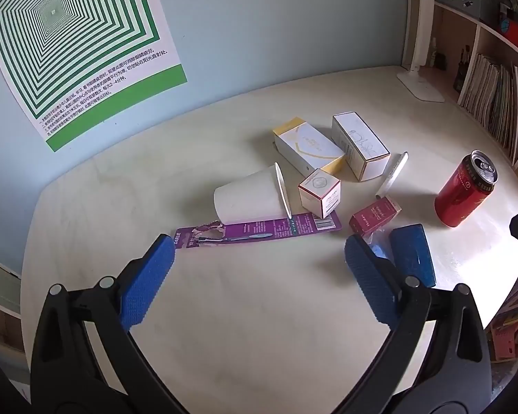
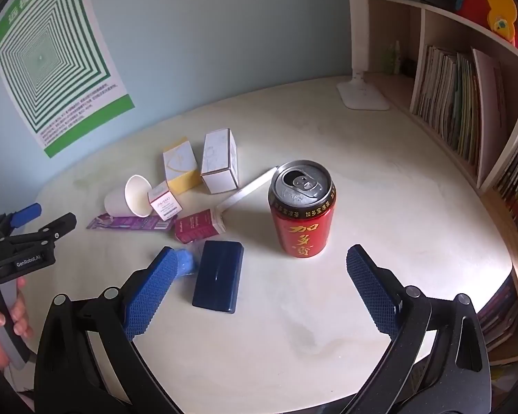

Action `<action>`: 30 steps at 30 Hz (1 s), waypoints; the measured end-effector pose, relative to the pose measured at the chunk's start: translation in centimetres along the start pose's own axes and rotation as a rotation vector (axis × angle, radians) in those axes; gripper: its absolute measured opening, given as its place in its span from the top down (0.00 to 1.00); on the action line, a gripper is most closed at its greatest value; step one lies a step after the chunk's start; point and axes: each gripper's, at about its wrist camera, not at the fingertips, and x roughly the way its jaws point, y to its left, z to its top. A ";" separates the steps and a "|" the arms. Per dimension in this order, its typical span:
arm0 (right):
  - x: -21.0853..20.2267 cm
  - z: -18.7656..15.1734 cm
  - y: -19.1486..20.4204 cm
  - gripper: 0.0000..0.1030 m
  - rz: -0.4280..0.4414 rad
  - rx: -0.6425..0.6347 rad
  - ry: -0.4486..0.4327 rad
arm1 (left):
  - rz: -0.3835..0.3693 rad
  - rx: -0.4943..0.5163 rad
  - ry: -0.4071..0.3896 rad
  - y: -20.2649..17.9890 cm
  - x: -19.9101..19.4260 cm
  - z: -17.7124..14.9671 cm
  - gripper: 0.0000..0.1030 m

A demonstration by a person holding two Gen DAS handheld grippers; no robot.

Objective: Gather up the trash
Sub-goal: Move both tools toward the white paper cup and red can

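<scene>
While both of my grippers hang spread wide over the pale table [image 2: 380, 214], neither holds anything: my right gripper [image 2: 262, 269] has its blue fingers [image 2: 371, 286] parted on either side of open tabletop, and my left gripper [image 1: 259, 262] is opened just as far. Taking the red can [image 2: 302, 208] as my landmark, it stands upright with its tab already opened, just beyond my right fingers and between them. Left of the can and nearer to me lies a dark blue flat case [image 2: 219, 277], with a crumpled blue scrap [image 2: 184, 264] touching my right gripper's left finger beside it. Just left of the can a maroon box [image 2: 198, 229] lies on its side, and a thin white strip [image 2: 248, 188] runs from it toward the can's far side. Further left lies a purple toothbrush card [image 1: 259, 229], with a tipped white paper cup [image 1: 248, 198] and a small white cube box [image 1: 319, 191] resting on it. Beyond those, further from the can, a yellow-and-white box [image 1: 309, 146] and a white box [image 1: 359, 145] lie side by side. Behind the can, well apart, a white lamp [image 2: 359, 65] stands by the bookshelf [image 2: 466, 103]. On the wall far left hangs a green striped poster [image 2: 51, 55].
</scene>
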 end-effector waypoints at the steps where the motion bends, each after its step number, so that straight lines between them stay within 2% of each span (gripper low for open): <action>1: 0.0 0.0 0.0 0.06 -0.001 0.000 0.001 | 0.000 -0.002 0.001 0.1 0.0 0.0 0.06; 30: 0.9 0.4 0.2 0.06 -0.004 -0.009 0.023 | -0.008 -0.018 0.018 0.7 0.8 0.1 0.06</action>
